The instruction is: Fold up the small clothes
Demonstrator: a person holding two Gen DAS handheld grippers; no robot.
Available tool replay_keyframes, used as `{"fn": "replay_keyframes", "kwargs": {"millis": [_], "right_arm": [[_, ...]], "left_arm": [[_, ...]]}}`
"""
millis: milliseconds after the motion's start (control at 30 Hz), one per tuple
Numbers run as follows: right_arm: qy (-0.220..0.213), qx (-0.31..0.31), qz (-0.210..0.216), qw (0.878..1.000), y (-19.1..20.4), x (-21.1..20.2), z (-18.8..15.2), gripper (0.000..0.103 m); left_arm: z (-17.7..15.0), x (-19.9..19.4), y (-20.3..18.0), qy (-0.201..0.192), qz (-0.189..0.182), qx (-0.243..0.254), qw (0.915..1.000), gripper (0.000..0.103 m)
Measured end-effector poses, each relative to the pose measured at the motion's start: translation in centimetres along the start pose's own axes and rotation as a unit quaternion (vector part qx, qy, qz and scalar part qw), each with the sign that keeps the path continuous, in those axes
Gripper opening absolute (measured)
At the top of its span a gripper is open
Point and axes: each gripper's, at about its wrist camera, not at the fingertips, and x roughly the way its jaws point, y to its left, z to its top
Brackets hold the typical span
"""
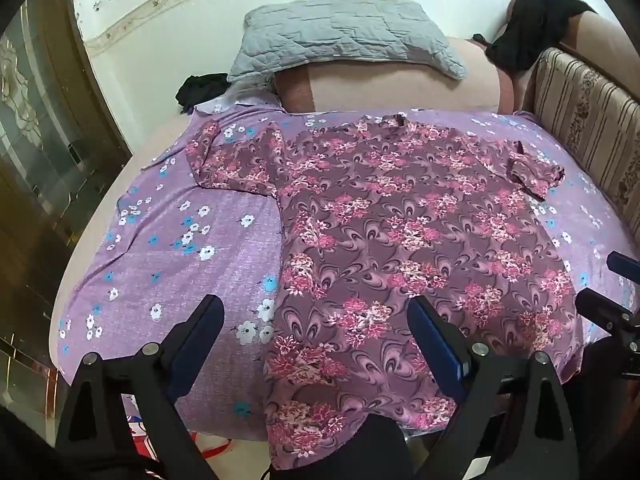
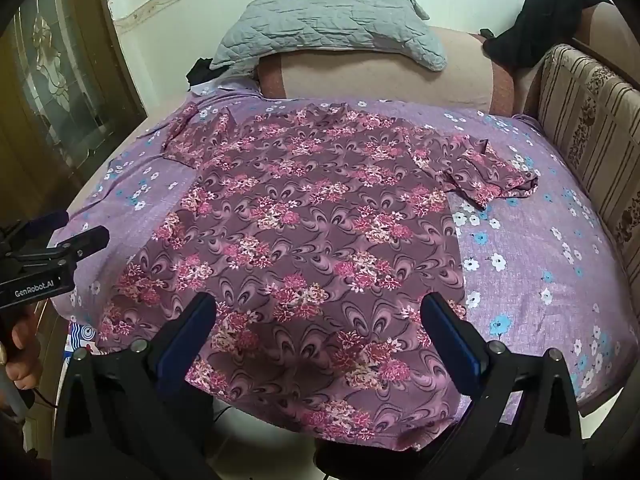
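The left gripper (image 2: 74, 232) read "GenRobot.AI". Both it and the right gripper (image 2: 320, 320) gaped wide above the shirt (image 2: 312, 216) hem.

Bare sheet (image 2: 540, 264) flanks the shirt (image 2: 304, 232) — pillow (image 2: 332, 20) and sofa back (image 2: 592, 120) hem the far edges

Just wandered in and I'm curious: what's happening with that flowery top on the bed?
A person holds a two-finger gripper in each hand. The left gripper and right gripper both hover open near the hem of a floral shirt, gripping nothing. The shirt lies spread flat on the purple bedsheet, not yet folded.
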Motion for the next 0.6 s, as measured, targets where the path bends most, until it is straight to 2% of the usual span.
{"fn": "replay_keyframes", "kwargs": {"millis": [600], "right_arm": [[-0.001, 0.001, 0.002, 1.000, -0.02, 0.29, 0.23, 0.102]], "left_arm": [[-0.41, 0.42, -0.74, -0.001, -0.003, -0.001, 1.0000, 0.094]]}}
